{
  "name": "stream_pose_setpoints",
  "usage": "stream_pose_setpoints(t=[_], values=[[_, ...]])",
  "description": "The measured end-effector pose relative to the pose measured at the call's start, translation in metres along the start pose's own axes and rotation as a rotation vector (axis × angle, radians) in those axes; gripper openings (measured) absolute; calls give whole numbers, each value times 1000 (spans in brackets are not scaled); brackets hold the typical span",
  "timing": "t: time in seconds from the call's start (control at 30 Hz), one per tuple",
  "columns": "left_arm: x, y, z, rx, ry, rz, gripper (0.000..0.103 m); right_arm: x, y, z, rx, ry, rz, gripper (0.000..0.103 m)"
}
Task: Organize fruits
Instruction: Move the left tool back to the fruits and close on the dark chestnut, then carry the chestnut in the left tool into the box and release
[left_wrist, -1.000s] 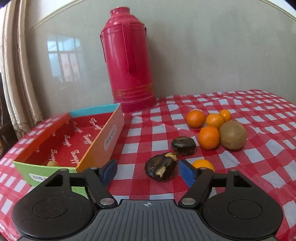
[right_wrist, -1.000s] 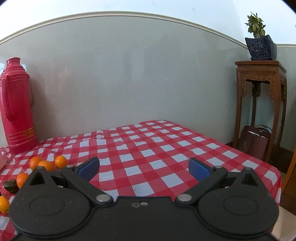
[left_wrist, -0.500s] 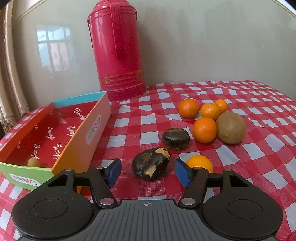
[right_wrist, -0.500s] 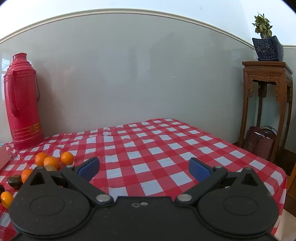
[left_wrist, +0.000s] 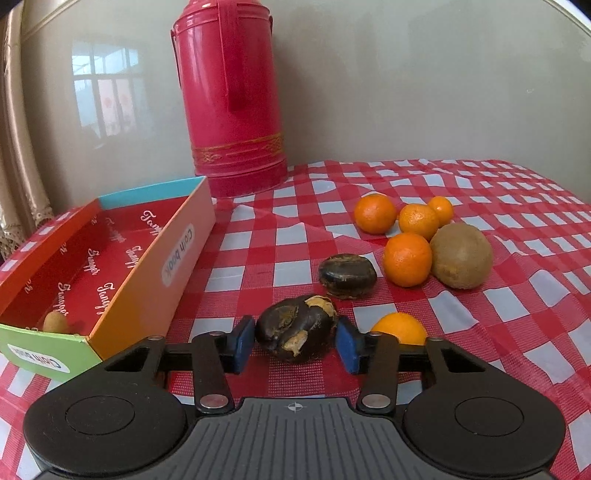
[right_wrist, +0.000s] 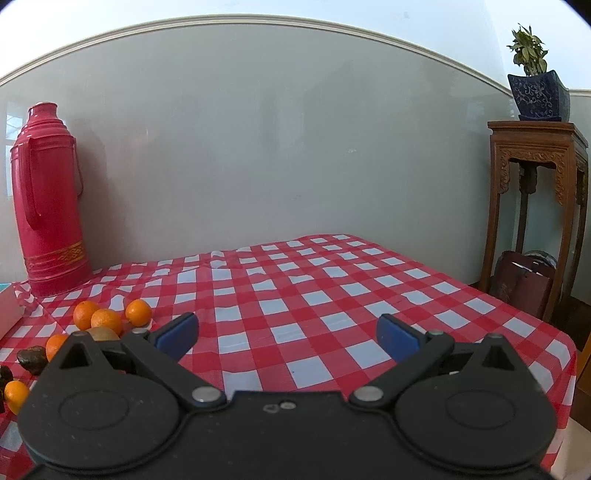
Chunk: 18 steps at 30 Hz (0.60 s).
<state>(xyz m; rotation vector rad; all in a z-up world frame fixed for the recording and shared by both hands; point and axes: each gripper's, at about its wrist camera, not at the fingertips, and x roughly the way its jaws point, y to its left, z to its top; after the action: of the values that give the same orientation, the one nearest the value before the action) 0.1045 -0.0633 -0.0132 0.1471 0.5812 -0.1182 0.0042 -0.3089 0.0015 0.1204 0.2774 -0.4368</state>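
Observation:
A dark brown fruit with torn skin (left_wrist: 291, 325) lies on the checked cloth between the blue pads (left_wrist: 243, 341) of my left gripper (left_wrist: 295, 334). Its jaws are closing and the pads meet the fruit's two sides. Behind it lie a second dark fruit (left_wrist: 347, 275), several oranges (left_wrist: 406, 264) and a brown kiwi (left_wrist: 461, 254). One orange (left_wrist: 399, 328) sits just right of the right finger. A colourful open box (left_wrist: 159, 266) on the left holds one small tan fruit (left_wrist: 55, 323). My right gripper (right_wrist: 288, 336) hangs open over bare cloth, right of the oranges (right_wrist: 105, 319).
A tall red thermos (left_wrist: 232, 99) stands at the wall behind the box. To the right of the table a carved wooden stand (right_wrist: 535, 206) carries a blue plant pot (right_wrist: 537, 96). The table's right edge (right_wrist: 565, 354) drops off near the stand.
The left gripper's jaws have narrowed from wide apart onto the dark torn fruit, and it has edged forward. The right gripper has stayed open and nearly still.

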Motion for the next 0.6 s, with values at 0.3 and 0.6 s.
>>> stream_pose_setpoints(t=[0.3,0.6], values=[[-11,-4,-1,31,-49,-4,44,1,1,1,-4,4,10,97],[-40,8,2,24,-221,126,44,2,8,1,-8,4,32,97]])
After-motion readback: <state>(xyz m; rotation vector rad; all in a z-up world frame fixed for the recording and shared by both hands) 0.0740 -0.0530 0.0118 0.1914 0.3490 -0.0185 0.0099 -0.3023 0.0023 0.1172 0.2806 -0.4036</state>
